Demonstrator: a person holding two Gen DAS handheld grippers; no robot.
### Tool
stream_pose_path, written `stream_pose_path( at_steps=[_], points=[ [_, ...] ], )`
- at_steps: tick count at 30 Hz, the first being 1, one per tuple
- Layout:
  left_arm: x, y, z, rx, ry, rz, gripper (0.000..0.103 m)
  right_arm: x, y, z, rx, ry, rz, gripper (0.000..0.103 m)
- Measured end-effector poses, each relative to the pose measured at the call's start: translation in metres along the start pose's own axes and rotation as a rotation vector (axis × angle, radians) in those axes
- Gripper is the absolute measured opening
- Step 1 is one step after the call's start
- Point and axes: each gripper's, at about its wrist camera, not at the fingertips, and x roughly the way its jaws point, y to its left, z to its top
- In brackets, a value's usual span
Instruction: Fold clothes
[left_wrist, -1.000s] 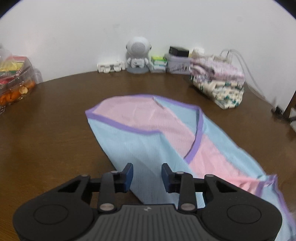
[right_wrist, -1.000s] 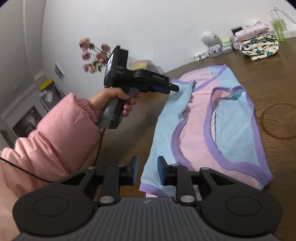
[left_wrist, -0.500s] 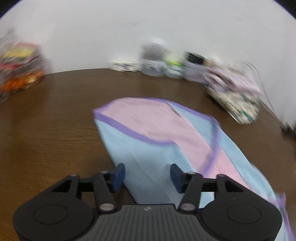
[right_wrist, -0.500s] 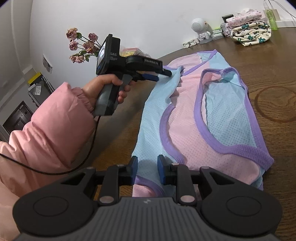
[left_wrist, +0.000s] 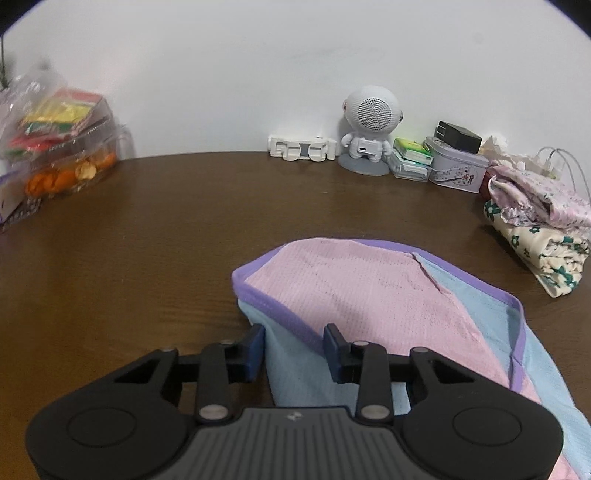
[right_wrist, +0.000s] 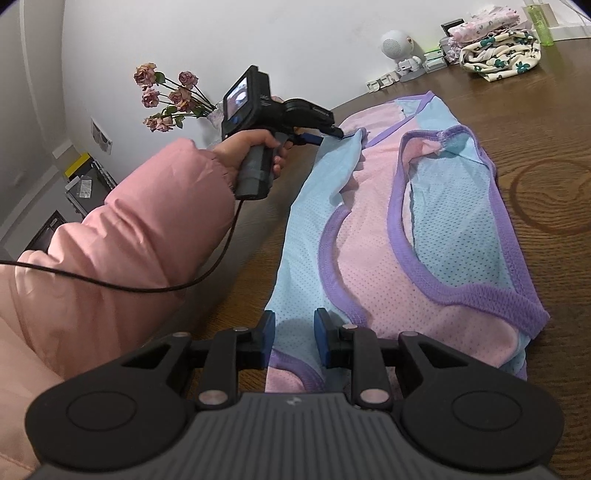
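- The top (right_wrist: 373, 236), a pink and blue mesh one with purple trim, lies lengthwise on the brown table (left_wrist: 147, 229), running away ahead of the right claw (right_wrist: 294, 341).
- Its long left side is doubled over towards the middle, so the blue layer covers part of the pink; the right side lies flat with its armhole open.
- Right claw: fingers apart, with the near hem of the top between them. The cloth is not pinched in the right wrist view.
- Left claw (left_wrist: 294, 352): fingers apart in its own view, straddling the blue edge just below the purple trim. In the right wrist view the same claw, held by a hand (right_wrist: 255, 147) in a pink sleeve (right_wrist: 122, 236), sits at the far end of the folded strip, whose corner stands raised at its tip; whether the tip touches the cloth I cannot tell.
- A pile of folded clothes (left_wrist: 535, 225) sits well ahead and to the right of the left claw.
- Judgement: a lengthwise side fold is in hand. The open fingers fit either a release after laying that side or a grasp about to be made; the pictures do not settle which.
- Next move, as far as can be judged: both claws must act on the same long edge together, keeping it straight and level.
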Motion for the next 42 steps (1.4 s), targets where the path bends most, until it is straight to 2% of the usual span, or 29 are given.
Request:
stream_pose_path(
  at_steps=[5, 9, 12, 14, 17, 19, 22, 23, 24, 27, 35, 37, 38, 40, 41, 42],
  points=[
    [0.007, -0.006, 0.005, 0.028, -0.015, 0.038, 0.035, 0.001, -0.003, 0.000, 0.002, -0.002, 0.012, 0.023],
    [-0.016, -0.004, 0.006, 0.025, -0.095, 0.030, 0.042, 0.002, -0.005, 0.000, 0.005, -0.003, 0.021, 0.023],
    [-0.029, -0.007, 0.006, 0.051, -0.048, -0.081, 0.038, 0.004, -0.005, 0.000, 0.003, -0.004, 0.024, 0.023],
    [-0.030, -0.013, 0.003, 0.047, 0.028, -0.167, 0.038, 0.004, -0.005, 0.001, 0.001, -0.005, 0.025, 0.023],
    [-0.029, -0.026, -0.001, 0.047, 0.094, -0.213, 0.032, 0.005, -0.006, 0.000, 0.003, -0.008, 0.027, 0.023],
    [-0.027, -0.035, -0.003, 0.029, 0.128, -0.230, 0.031, 0.005, -0.006, 0.000, 0.004, -0.009, 0.027, 0.023],
    [-0.022, -0.049, -0.004, 0.017, 0.174, -0.191, 0.029, 0.004, -0.006, 0.001, 0.005, -0.007, 0.029, 0.023],
    [-0.021, -0.054, -0.004, 0.035, 0.174, -0.160, 0.023, 0.004, -0.007, 0.001, 0.005, -0.006, 0.030, 0.023],
    [-0.021, -0.059, -0.004, 0.054, 0.169, -0.127, 0.011, 0.004, -0.007, 0.001, 0.005, -0.006, 0.030, 0.023],
    [-0.020, -0.067, -0.004, 0.071, 0.162, -0.086, 0.003, 0.003, -0.008, 0.000, 0.006, -0.005, 0.036, 0.023],
    [-0.017, -0.087, -0.001, 0.099, 0.136, -0.037, 0.002, 0.000, -0.008, 0.000, 0.005, -0.002, 0.048, 0.023],
    [-0.021, -0.083, 0.000, 0.077, 0.123, -0.055, 0.005, 0.000, -0.009, 0.001, 0.005, 0.000, 0.050, 0.023],
    [-0.025, -0.079, 0.001, 0.060, 0.112, -0.071, 0.011, 0.000, -0.009, 0.001, 0.006, 0.001, 0.051, 0.023],
    [-0.033, -0.071, 0.002, 0.026, 0.090, -0.105, 0.029, -0.001, -0.009, 0.001, 0.010, 0.001, 0.056, 0.024],
    [-0.037, -0.067, 0.003, 0.010, 0.078, -0.121, 0.045, -0.001, -0.010, 0.001, 0.013, 0.001, 0.060, 0.025],
    [-0.041, -0.063, 0.004, -0.007, 0.067, -0.138, 0.054, -0.002, -0.010, 0.002, 0.016, 0.001, 0.065, 0.029]
  ],
)
